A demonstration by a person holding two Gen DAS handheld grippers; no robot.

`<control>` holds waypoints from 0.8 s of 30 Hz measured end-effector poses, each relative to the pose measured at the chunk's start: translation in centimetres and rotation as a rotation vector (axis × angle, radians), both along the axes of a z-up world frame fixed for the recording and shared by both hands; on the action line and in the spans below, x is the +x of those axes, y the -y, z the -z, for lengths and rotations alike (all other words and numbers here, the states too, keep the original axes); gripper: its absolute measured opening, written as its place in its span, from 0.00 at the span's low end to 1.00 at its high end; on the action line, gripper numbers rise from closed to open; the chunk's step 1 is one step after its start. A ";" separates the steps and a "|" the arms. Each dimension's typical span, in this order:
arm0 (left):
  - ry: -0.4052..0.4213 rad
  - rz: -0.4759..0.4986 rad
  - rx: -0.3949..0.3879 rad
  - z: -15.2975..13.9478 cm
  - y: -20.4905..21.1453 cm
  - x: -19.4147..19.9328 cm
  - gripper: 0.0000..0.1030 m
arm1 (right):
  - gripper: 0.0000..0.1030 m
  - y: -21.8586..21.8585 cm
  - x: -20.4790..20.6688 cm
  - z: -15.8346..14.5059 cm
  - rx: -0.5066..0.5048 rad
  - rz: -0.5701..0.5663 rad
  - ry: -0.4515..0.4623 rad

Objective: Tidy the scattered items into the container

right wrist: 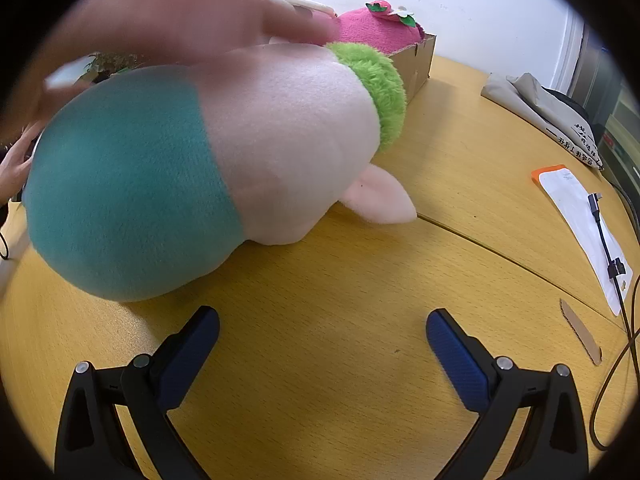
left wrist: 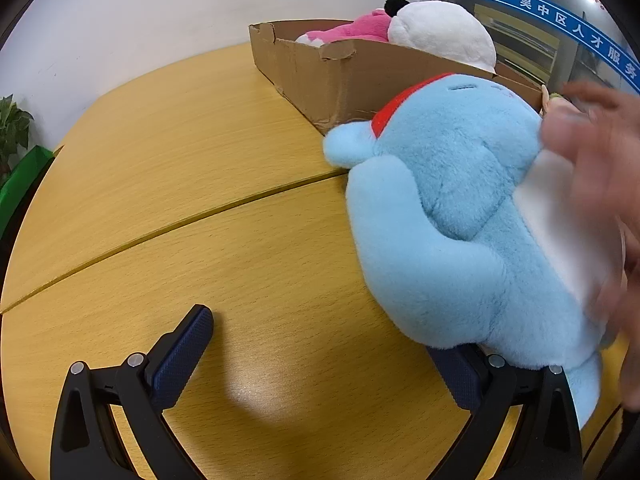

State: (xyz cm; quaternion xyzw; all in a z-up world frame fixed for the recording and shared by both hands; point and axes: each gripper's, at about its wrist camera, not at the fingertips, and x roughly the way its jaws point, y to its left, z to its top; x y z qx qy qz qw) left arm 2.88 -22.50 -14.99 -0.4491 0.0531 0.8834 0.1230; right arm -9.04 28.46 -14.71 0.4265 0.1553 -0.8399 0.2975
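Now both tongs hang low over the yellow wooden bench [left wrist: 168, 184], each spread wide with nothing between its fingers.

From the left wrist view, the left tongs [left wrist: 324, 354] stand apart. A blue plush [left wrist: 452, 216] with a red collar and a white belly lies on the bench just ahead and to the right; its lower end overlaps the right finger in the picture, though whether it touches cannot be told. A blurred bare hand [left wrist: 596, 168] lies against the plush's far side. Behind the plush sits a torn cardboard box [left wrist: 320, 76], with the plush's head end right at its near corner. Inside the box lie a pink plush [left wrist: 352, 30] and a white plush [left wrist: 444, 28] with a black tip. A green plant [left wrist: 14, 132] stands at the far left edge.

From the right wrist view, the right tongs [right wrist: 322, 336] are also apart, over bare wood. Ahead and to the left lies a pale pink plush [right wrist: 280, 140] with a teal end and a green ruff, resting on the bench; a blurred hand [right wrist: 168, 16] reaches over its top. Beyond it the box [right wrist: 420, 64] holds a pink strawberry plush [right wrist: 376, 28]. Well to the right lie a folded grey garment [right wrist: 540, 112], a white packet [right wrist: 580, 220] with an orange edge, a black cable [right wrist: 604, 240] across it, and a cardboard strip [right wrist: 580, 332].
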 end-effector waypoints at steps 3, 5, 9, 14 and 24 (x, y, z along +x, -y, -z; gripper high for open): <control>0.000 -0.001 0.000 0.0 0.3 -0.4 1.00 | 1.00 0.0 0.0 0.0 0.000 0.000 0.000; 0.000 -0.001 0.000 0.0 0.3 -0.4 1.00 | 1.00 0.0 0.0 0.0 0.000 0.000 0.000; 0.000 -0.003 0.000 0.0 0.3 -0.4 1.00 | 1.00 0.0 0.0 0.0 0.000 0.000 0.000; 0.000 -0.004 0.000 0.0 0.3 -0.4 1.00 | 1.00 0.0 0.0 0.0 0.000 0.000 0.000; 0.000 -0.006 0.000 0.0 0.3 -0.5 1.00 | 1.00 0.0 0.0 0.1 0.000 0.000 0.000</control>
